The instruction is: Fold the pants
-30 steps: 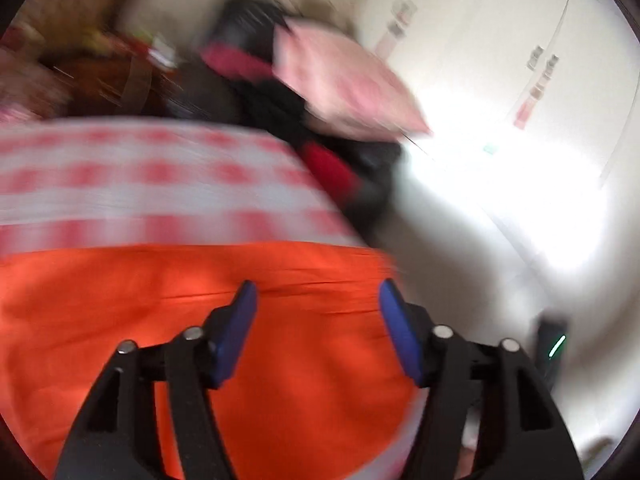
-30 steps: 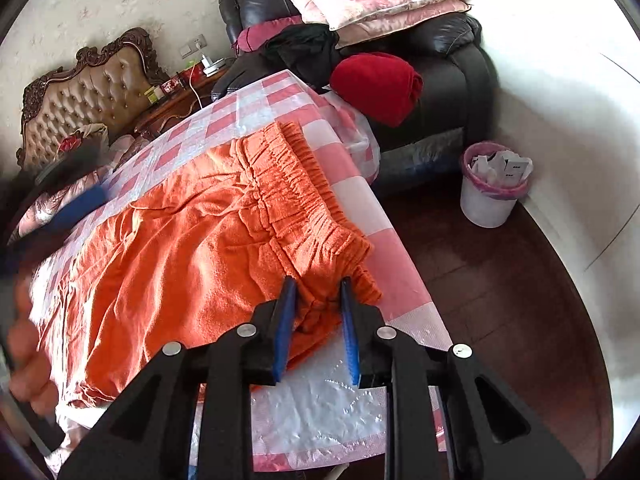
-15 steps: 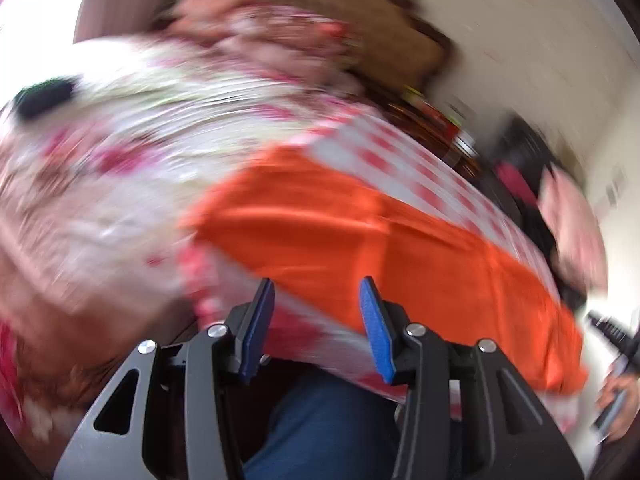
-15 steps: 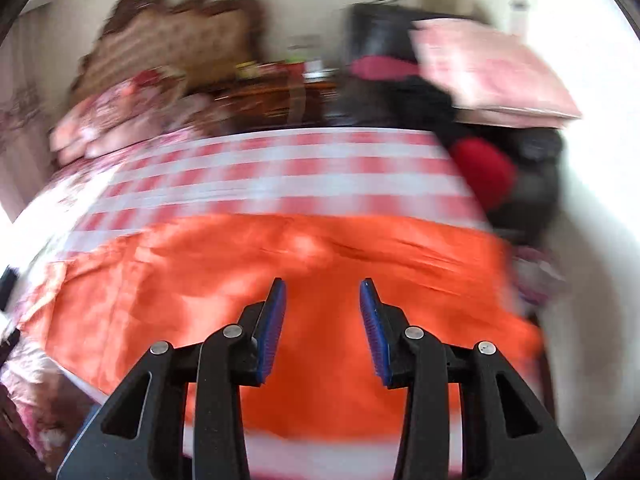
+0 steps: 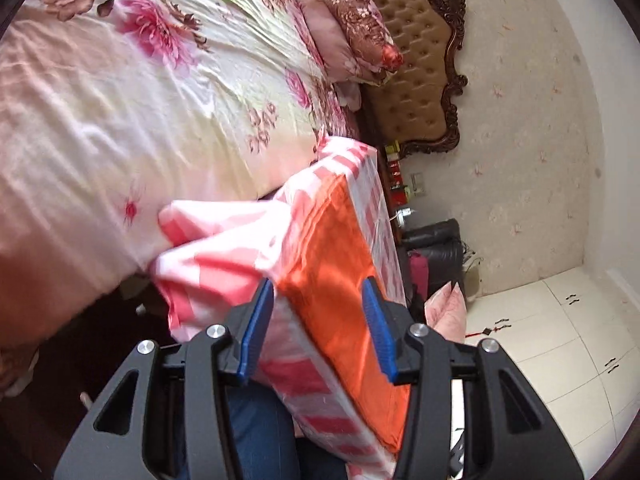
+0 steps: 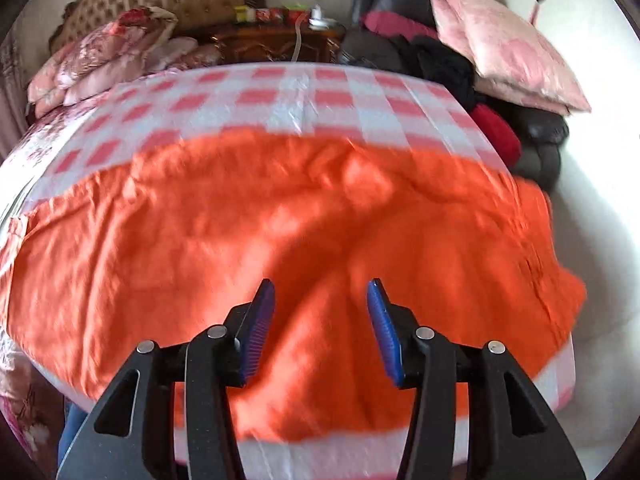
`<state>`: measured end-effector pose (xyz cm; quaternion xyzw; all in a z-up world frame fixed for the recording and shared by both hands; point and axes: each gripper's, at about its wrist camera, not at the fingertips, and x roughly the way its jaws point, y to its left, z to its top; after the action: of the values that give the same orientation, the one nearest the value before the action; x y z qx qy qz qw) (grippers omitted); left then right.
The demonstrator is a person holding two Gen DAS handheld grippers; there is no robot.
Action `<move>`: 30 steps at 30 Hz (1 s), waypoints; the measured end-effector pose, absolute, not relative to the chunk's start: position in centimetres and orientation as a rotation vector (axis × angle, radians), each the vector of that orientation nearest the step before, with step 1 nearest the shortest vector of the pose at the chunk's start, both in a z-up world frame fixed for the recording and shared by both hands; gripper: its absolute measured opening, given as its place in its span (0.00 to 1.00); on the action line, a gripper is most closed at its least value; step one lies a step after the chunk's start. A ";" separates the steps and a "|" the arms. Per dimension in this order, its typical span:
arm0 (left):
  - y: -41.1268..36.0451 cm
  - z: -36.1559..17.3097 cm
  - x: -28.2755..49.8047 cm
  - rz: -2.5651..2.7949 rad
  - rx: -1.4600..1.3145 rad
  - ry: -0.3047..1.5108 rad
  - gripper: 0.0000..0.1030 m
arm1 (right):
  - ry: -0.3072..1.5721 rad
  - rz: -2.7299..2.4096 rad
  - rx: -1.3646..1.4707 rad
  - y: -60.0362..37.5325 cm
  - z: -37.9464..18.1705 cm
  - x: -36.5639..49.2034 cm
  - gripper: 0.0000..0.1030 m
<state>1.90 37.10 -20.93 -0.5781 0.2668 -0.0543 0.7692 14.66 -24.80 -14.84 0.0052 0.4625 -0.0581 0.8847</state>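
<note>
The orange pants [image 6: 304, 216] lie spread flat along a pink-and-white checked cloth [image 6: 304, 96], with the gathered waistband at the right end [image 6: 540, 264]. My right gripper [image 6: 320, 316] hovers over the near middle of the pants. Its jaws are opening, and nothing is pinched between its blue pads [image 6: 260, 320]. The left wrist view is rolled sideways. In it, my left gripper [image 5: 320, 320] sits at the pants' end corner [image 5: 332, 264]. Its jaws are opening too. The orange edge and cloth show between the pads [image 5: 376, 332], which do not press on them.
A bed with a floral sheet [image 5: 120, 80], pillows [image 5: 360, 28] and a tufted headboard [image 5: 416, 60] adjoins the checked surface. Behind it stand a wooden nightstand [image 6: 276, 44] and a black armchair [image 6: 540, 148] piled with a pink cushion [image 6: 504, 48] and a red garment [image 6: 496, 136]. A person's jeans leg [image 5: 256, 432] is close below.
The right gripper has let go of the waistband corner, swung over the middle of the pants and widened. The left gripper has swept to the pants' other end, rolled sideways and narrowed.
</note>
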 end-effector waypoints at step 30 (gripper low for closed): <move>40.6 -20.2 8.3 -0.071 -1.137 0.696 0.09 | 1.063 -0.029 0.007 -21.9 -17.3 12.5 0.61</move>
<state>8.28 40.58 -20.19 -0.5274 0.3226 -0.0328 0.7853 12.51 -21.89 -17.27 0.0033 0.5066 -0.0139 0.8620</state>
